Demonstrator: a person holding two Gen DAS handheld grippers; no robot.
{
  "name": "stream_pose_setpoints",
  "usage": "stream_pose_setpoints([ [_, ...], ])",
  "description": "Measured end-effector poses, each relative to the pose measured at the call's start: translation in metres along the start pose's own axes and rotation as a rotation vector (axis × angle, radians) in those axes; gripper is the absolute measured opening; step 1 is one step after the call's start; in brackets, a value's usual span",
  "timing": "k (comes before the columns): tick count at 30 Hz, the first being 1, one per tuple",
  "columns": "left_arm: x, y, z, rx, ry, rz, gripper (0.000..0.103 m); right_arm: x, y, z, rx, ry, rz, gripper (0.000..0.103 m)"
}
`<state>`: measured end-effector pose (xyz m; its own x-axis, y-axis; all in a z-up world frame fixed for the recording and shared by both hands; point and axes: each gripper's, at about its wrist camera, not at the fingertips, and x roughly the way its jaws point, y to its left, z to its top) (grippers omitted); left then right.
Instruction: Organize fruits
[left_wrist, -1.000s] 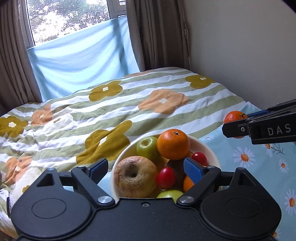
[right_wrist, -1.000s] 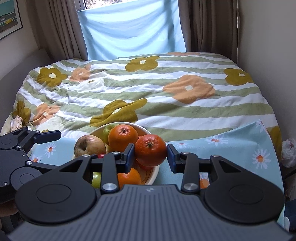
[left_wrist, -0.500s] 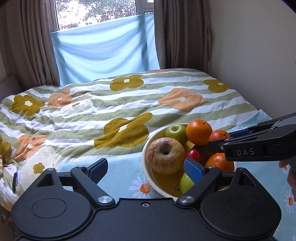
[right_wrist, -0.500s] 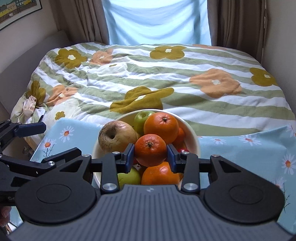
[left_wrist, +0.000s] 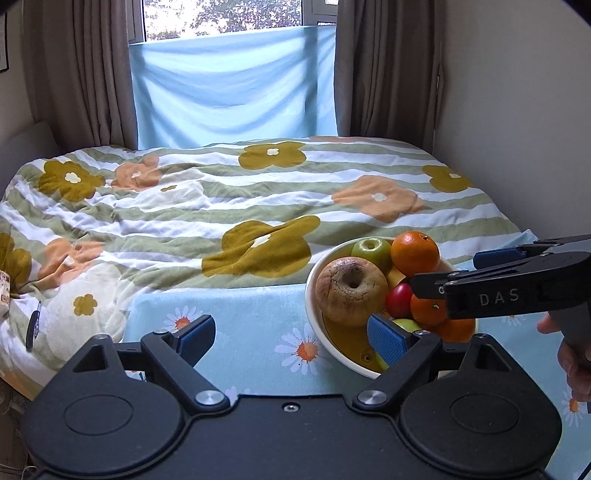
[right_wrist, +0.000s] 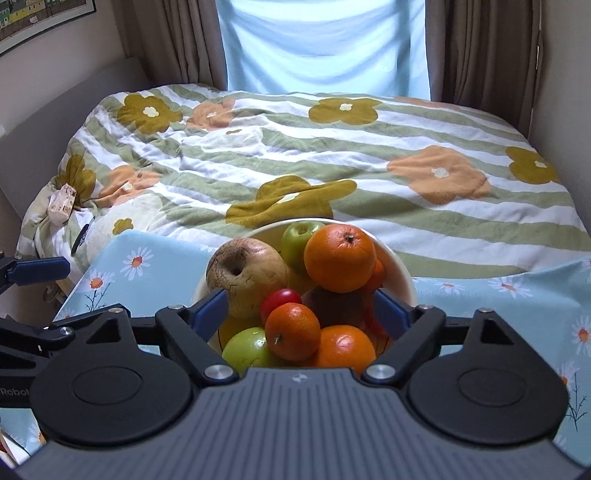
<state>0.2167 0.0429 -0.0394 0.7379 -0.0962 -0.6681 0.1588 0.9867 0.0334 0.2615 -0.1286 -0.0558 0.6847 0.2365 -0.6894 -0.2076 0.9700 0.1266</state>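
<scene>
Our right gripper (right_wrist: 299, 314) is opening, pads clear of the small orange (right_wrist: 292, 331) lying between them in the bowl (right_wrist: 400, 273). Our left gripper (left_wrist: 291, 339) gapes empty, just left of it.

A dark fruit (right_wrist: 334, 304) deep in the white bowl (right_wrist: 400, 275) sits mostly hidden under the large orange (right_wrist: 339, 257), its kind unclear. The green apple (right_wrist: 248, 350) at the bowl's front is partly covered by the right gripper's body. A small object (left_wrist: 34, 324) on the bedspread (left_wrist: 229, 195) is too small to identify.
</scene>
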Motion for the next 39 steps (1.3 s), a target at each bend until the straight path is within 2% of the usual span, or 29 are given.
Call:
stream_pose_setpoints([
  [12, -0.055, -0.001, 0.009, 0.003, -0.082, -0.031, 0.092, -0.072, 0.006, 0.006, 0.057, -0.092, -0.063, 0.101],
  [17, -0.093, -0.006, 0.015, 0.003, -0.102, -0.072, 0.092, -0.126, 0.011, 0.007, 0.058, -0.118, -0.119, 0.101],
  [21, -0.121, -0.014, 0.017, 0.000, -0.122, -0.077, 0.093, -0.171, 0.010, 0.004, 0.057, -0.149, -0.172, 0.103],
  [26, -0.150, -0.027, 0.011, -0.007, -0.155, -0.036, 0.094, -0.220, 0.005, -0.014, 0.040, -0.184, -0.212, 0.103],
  [29, -0.165, -0.036, 0.000, -0.029, -0.167, -0.003, 0.102, -0.240, 0.001, -0.028, 0.041, -0.191, -0.221, 0.103],
  [34, -0.181, -0.052, -0.022, -0.047, -0.157, 0.036, 0.103, -0.259, -0.005, -0.053, 0.044, -0.178, -0.238, 0.103],
  [39, -0.190, -0.065, -0.041, -0.066, -0.155, 0.039, 0.103, -0.265, -0.014, -0.077, 0.078, -0.160, -0.237, 0.103],
])
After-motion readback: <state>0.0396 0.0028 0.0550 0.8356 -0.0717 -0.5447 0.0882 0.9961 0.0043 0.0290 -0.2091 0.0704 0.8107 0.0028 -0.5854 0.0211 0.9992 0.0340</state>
